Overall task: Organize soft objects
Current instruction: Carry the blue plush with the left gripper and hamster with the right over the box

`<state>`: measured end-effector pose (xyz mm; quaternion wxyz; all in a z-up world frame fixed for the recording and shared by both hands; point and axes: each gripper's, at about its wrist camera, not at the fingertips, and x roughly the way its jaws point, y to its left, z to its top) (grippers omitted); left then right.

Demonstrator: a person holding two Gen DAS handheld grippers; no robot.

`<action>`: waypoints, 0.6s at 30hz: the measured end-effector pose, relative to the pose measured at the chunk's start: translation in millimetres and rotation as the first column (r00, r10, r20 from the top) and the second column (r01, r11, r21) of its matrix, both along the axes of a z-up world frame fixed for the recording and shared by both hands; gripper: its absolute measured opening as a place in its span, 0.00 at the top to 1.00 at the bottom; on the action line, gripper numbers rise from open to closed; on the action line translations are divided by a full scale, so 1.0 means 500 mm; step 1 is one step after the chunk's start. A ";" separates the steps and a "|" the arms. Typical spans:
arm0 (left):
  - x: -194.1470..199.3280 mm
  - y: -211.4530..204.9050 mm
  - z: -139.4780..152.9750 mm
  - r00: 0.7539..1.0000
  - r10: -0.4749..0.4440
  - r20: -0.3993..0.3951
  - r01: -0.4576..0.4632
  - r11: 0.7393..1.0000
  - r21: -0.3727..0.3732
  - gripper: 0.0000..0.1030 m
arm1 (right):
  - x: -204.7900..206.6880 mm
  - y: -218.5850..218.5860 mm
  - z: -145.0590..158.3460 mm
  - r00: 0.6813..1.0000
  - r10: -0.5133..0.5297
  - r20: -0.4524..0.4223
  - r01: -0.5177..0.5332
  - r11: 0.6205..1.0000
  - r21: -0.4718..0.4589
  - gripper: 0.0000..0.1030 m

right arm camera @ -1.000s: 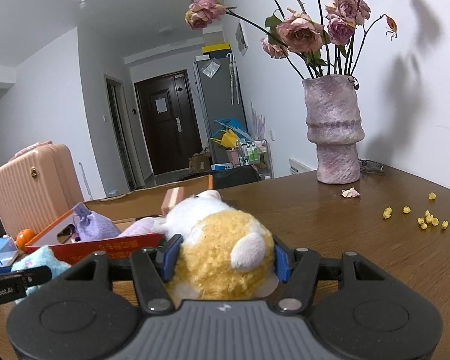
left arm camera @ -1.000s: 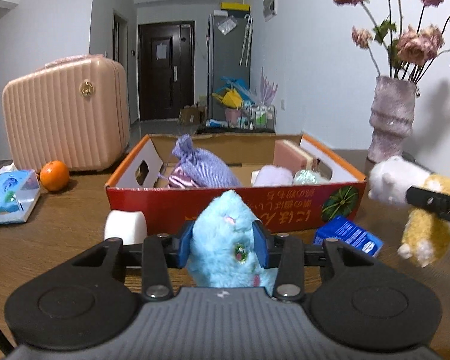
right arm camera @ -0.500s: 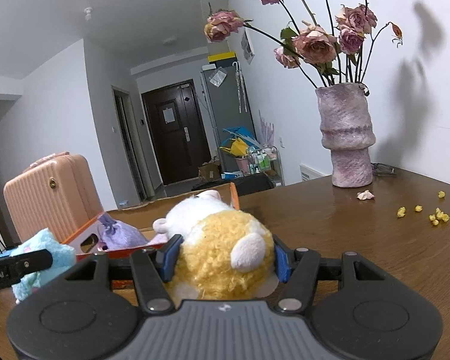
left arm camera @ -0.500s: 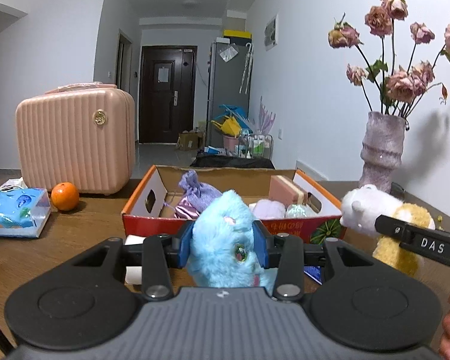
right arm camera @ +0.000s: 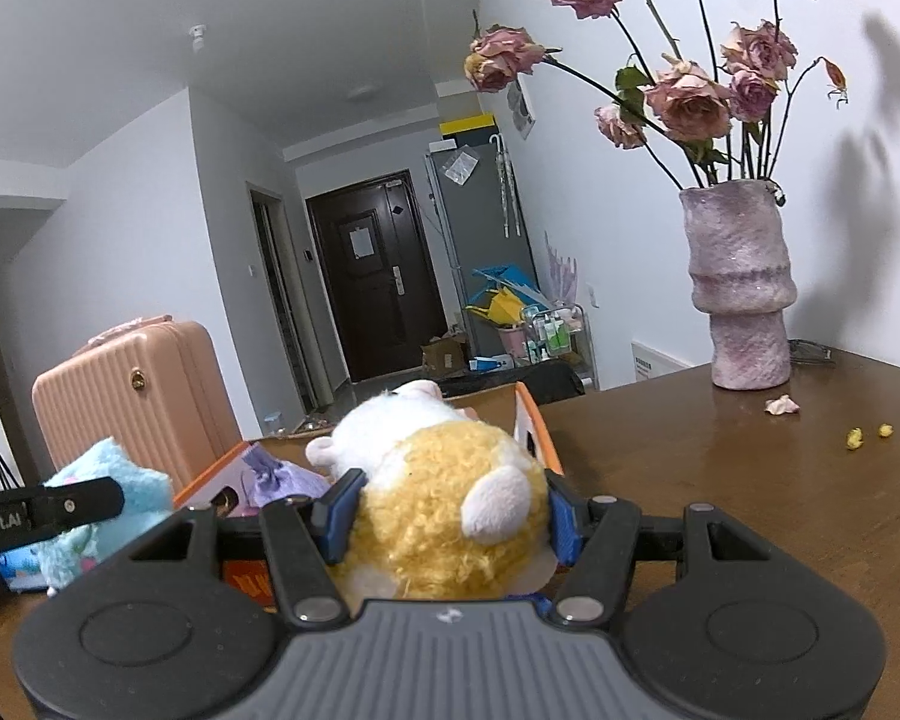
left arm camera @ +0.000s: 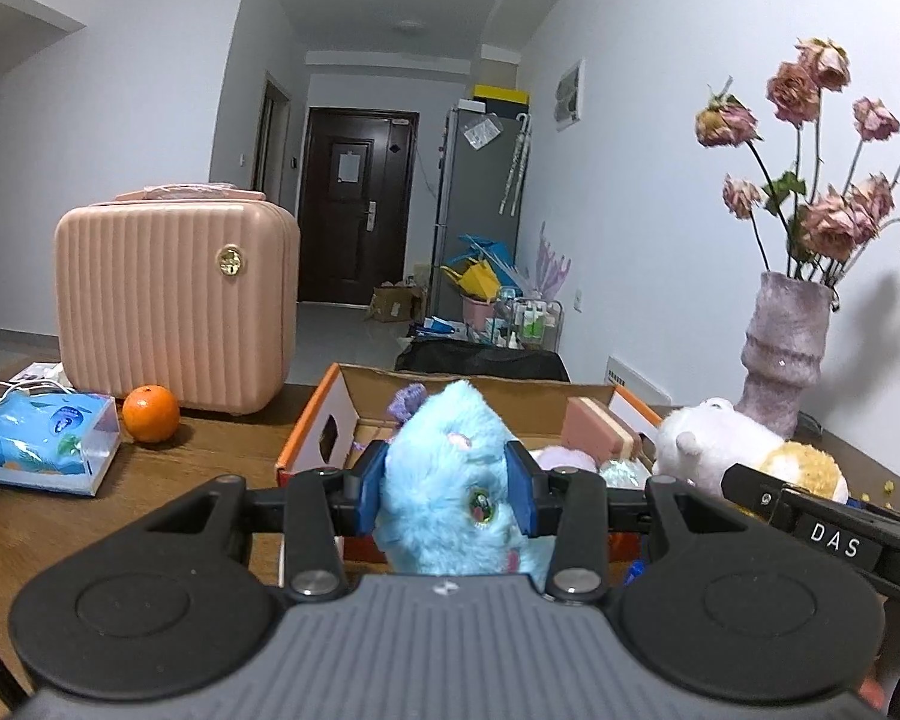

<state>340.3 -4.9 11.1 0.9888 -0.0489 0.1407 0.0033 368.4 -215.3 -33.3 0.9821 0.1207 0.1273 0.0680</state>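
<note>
My left gripper [left arm camera: 447,492] jaws clamp the fluffy blue plush toy [left arm camera: 450,480]; right gripper [right arm camera: 450,516] jaws clamp the yellow-white plush hamster [right arm camera: 444,504]. Both probably airborne, near the orange cardboard box [left arm camera: 309,420].

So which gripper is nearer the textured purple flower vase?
Right. The right gripper, holding the yellow-and-white plush, sits on the textured purple flower vase's side; the left gripper, holding the blue plush, is farther over, toward the pink suitcase.
</note>
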 end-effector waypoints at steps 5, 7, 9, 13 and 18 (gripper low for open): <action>0.023 0.011 0.009 1.000 0.018 0.013 -0.018 1.000 -0.013 0.59 | 0.029 0.019 0.010 1.000 0.003 0.016 -0.003 1.000 0.020 0.42; 0.035 0.014 0.012 1.000 0.023 0.019 -0.023 1.000 -0.013 0.59 | 0.041 0.025 0.014 1.000 0.006 0.025 -0.006 1.000 0.022 0.42; 0.048 0.019 0.014 0.999 0.033 0.025 -0.033 0.999 -0.016 0.59 | 0.053 0.032 0.018 0.999 0.009 0.032 -0.010 1.000 0.021 0.42; 0.079 0.031 0.020 0.998 0.050 0.029 -0.049 0.998 -0.031 0.59 | 0.081 0.045 0.021 0.999 0.018 0.034 -0.019 1.000 0.018 0.42; 0.114 0.046 0.022 0.997 0.073 0.032 -0.072 0.996 -0.047 0.59 | 0.120 0.066 0.025 0.999 0.029 0.041 -0.030 0.999 0.020 0.42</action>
